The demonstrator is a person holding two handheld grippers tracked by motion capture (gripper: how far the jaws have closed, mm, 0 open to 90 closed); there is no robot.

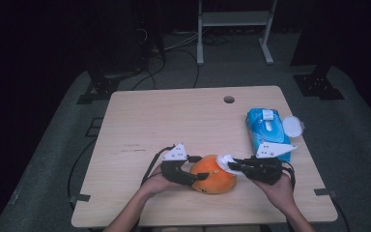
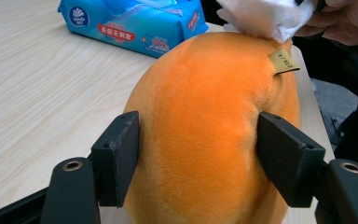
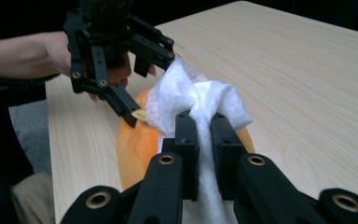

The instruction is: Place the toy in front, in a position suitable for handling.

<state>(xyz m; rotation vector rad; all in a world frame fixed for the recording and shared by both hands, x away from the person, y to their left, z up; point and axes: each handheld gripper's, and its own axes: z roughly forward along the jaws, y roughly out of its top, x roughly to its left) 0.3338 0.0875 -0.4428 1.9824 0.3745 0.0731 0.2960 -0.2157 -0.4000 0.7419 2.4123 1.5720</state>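
Pressing in from both sides, the two black pads of the left gripper [image 2: 198,158] hold the orange plush toy [image 2: 205,130] between them, the jaws part-way closed with the soft body bulging out past each pad. In the left gripper view the toy fills the gap between the jaws and rises beyond them, a small gold label [image 2: 283,61] sticking out on its far upper side, just past the right-hand jaw. Beyond the jaw tips, on top of the toy, lies the white wipe [image 2: 261,16], touching the plush. The right gripper [image 3: 205,135] has its jaws drawn almost together on that wipe: the white sheet is pinched between the two pads, hangs down between them and puffs out in folds just ahead of the tips, resting against the orange toy, which sits directly under and ahead of the jaws. Farther ahead of these jaws, the left gripper shows on the toy's other side, with a hand behind it. From the high view the toy [image 1: 213,174] sits on the wooden table [image 1: 174,121] between the left gripper [image 1: 193,176] and the right gripper [image 1: 234,166]; a blue wipes pack [image 1: 266,133] lies well beyond the right gripper's jaws.
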